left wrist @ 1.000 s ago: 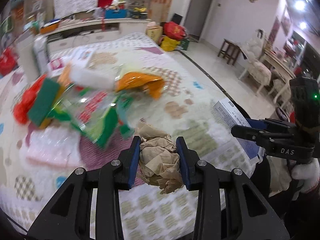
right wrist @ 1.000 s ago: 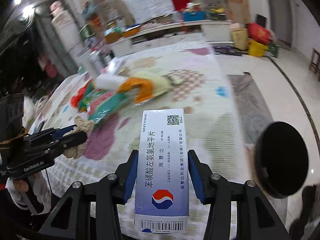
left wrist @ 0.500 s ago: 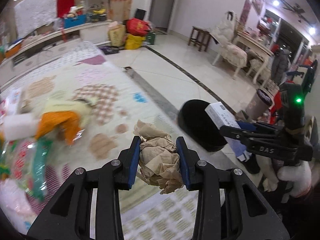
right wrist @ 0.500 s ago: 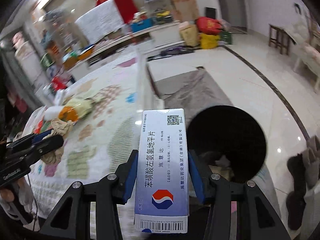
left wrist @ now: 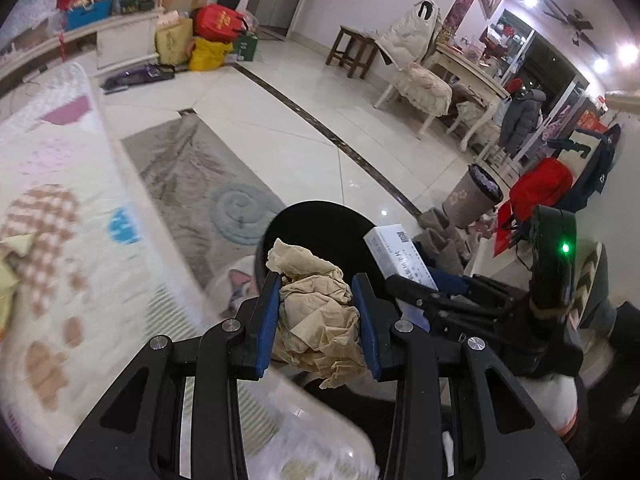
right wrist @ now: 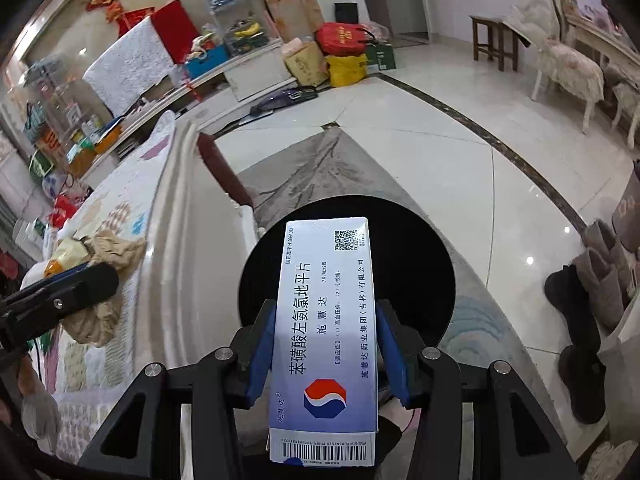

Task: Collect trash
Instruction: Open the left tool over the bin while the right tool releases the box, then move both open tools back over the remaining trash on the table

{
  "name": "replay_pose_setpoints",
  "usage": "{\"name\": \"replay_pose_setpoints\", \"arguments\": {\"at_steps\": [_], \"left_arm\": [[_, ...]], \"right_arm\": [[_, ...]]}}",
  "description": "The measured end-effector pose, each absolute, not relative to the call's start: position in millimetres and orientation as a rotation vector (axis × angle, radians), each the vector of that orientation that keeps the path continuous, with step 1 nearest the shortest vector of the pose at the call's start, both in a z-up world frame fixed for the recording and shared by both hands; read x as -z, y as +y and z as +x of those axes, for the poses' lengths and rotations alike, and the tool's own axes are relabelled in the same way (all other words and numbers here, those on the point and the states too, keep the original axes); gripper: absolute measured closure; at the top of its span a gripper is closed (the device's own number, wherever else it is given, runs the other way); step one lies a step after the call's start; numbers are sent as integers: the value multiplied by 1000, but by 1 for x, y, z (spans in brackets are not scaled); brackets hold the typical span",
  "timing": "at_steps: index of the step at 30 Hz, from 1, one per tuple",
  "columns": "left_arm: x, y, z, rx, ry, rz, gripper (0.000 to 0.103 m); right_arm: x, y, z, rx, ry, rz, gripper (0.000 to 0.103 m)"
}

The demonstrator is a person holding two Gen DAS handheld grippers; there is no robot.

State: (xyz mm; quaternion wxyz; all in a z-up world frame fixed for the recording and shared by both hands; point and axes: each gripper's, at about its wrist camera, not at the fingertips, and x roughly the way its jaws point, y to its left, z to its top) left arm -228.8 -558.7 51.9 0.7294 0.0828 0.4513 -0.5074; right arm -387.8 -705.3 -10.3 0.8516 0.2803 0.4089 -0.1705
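Observation:
My left gripper is shut on a crumpled wad of brown paper, held near the bed's edge in front of a black round trash bin on the floor. My right gripper is shut on a white and blue medicine box, held right above the bin's dark opening. The right gripper with the box also shows in the left wrist view, over the bin's right rim. The left gripper with the paper wad shows at the left of the right wrist view, over the bed.
A patterned bed cover lies at the left with its edge beside the bin. A grey rug lies under the bin. Boots and a second small bin stand to the right. Chairs, a stool and bags stand farther back.
Both grippers have swung right, away from the pile of trash on the bed, to the black bin on the floor. The right gripper with the box is now over the bin's opening.

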Motion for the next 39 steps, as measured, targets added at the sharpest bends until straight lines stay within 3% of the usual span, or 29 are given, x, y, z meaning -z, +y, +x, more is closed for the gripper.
{"name": "replay_pose_setpoints", "arguments": {"at_steps": [6, 10, 21, 39], "left_arm": [[-38, -583, -224, 1146, 1015, 126, 65], [-31, -592, -220, 1146, 1011, 102, 40], [-37, -573, -225, 1103, 981, 130, 40], [-64, -496, -236, 896, 824, 201, 40]], "right_arm": [[18, -719, -379, 408, 860, 608, 56], [21, -728, -380, 454, 837, 622, 43], [31, -715, -383, 421, 870, 653, 43], [-20, -664, -374, 341, 813, 576, 41]]}}
